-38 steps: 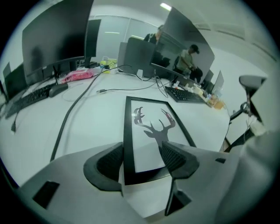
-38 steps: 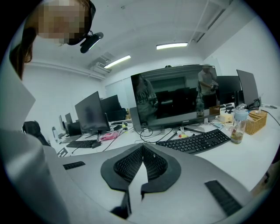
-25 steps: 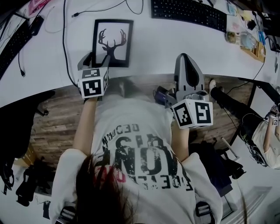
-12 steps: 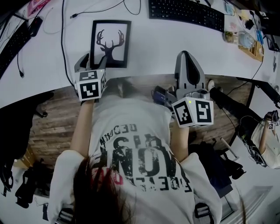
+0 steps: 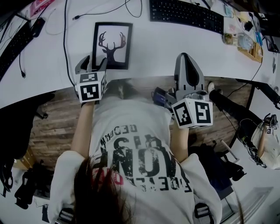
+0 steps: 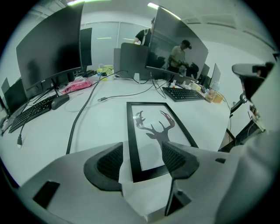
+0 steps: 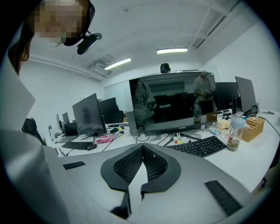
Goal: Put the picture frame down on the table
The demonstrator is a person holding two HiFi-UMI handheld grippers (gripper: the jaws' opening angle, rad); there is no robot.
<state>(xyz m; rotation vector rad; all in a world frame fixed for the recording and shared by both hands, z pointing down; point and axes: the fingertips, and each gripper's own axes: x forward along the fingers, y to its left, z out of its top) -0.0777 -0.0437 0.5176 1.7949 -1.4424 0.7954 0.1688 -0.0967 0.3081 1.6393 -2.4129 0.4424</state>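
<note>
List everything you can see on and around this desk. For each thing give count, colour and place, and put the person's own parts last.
picture frame: one, black with a deer silhouette, flat on the table
table: one, white, across the top of the head view
keyboard: two, black, one right of the frame, the other at the table's left end
cables: several, black, left of the frame
monitors: several, black, along the table's far side
pink item: one, pink, below the left monitor
basket: one, tan, table's right end
left gripper: one, grey, jaws apart and empty, at the frame's near edge
right gripper: one, grey, jaws together, by the table's near edge
</note>
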